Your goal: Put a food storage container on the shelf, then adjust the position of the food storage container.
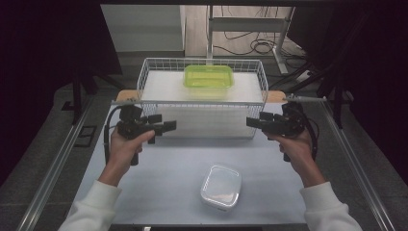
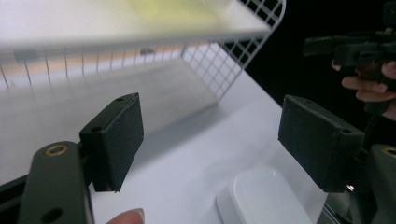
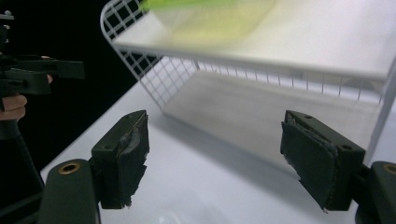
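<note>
Left gripper point(image 1: 166, 126), held above the table point(image 1: 173, 168) at the wire basket's point(image 1: 144, 77) left front corner: fingers apart, nothing between them. Centre: green container point(image 1: 209, 76) inside the basket at the table's far edge; white lidded box point(image 1: 221, 186) alone near the front edge, well apart from both grippers. Right gripper point(image 1: 252, 122), at the basket's right front corner: fingers apart, empty.
</note>
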{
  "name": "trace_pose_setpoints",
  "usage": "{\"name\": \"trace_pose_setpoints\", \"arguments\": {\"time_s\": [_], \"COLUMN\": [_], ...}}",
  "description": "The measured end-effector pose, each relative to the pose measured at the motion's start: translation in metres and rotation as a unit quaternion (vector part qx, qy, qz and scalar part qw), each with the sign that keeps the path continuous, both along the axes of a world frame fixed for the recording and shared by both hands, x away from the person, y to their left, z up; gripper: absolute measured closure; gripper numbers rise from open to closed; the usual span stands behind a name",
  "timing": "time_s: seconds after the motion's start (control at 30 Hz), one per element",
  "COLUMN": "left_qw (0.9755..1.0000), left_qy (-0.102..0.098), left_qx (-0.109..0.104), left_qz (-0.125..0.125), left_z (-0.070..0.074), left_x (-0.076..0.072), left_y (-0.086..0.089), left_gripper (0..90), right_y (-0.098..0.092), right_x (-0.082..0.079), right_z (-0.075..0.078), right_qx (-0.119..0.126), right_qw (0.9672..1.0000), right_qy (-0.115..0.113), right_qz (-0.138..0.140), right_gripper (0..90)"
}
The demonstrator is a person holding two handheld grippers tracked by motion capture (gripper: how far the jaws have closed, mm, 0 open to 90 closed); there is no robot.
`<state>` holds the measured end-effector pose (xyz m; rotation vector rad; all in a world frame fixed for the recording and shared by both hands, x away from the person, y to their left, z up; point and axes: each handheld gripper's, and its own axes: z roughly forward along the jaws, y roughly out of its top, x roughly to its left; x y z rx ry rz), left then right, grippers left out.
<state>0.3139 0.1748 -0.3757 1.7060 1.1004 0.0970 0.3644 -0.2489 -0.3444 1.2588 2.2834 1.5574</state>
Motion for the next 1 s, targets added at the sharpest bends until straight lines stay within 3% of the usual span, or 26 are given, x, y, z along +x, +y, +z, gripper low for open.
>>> {"name": "trace_pose_setpoints", "arguments": {"time_s": [0.2,0.27,0.43,0.53,0.7,1.0], "left_qw": [0.9984,0.9978,0.995,0.9935,0.9927,0.9932], "left_qy": [0.034,0.044,0.06,0.073,0.075,0.071], "left_qx": [0.045,0.05,0.079,0.086,0.094,0.09], "left_qz": [-0.004,-0.003,0.008,0.011,0.013,0.019], "left_z": [-0.04,-0.051,-0.074,-0.087,-0.092,-0.09], "left_x": [-0.016,-0.021,-0.036,-0.043,-0.047,-0.051], "left_y": [-0.003,-0.003,0.0,0.002,0.003,0.006], "left_gripper": [21.7,22.0,22.4,22.5,22.3,22.1], "right_y": [-0.013,-0.017,-0.02,-0.02,-0.017,-0.012], "right_x": [-0.02,-0.025,-0.038,-0.047,-0.056,-0.065], "right_z": [-0.029,-0.038,-0.059,-0.071,-0.086,-0.096], "right_qx": [-0.039,-0.048,-0.056,-0.061,-0.065,-0.084], "right_qw": [0.9992,0.9987,0.9978,0.9971,0.9963,0.9941], "right_qy": [0.007,0.018,0.035,0.046,0.055,0.069], "right_qz": [0.003,0.0,-0.004,-0.003,-0.001,0.004], "right_gripper": [23.7,23.9,23.9,23.9,24.1,25.9]}}
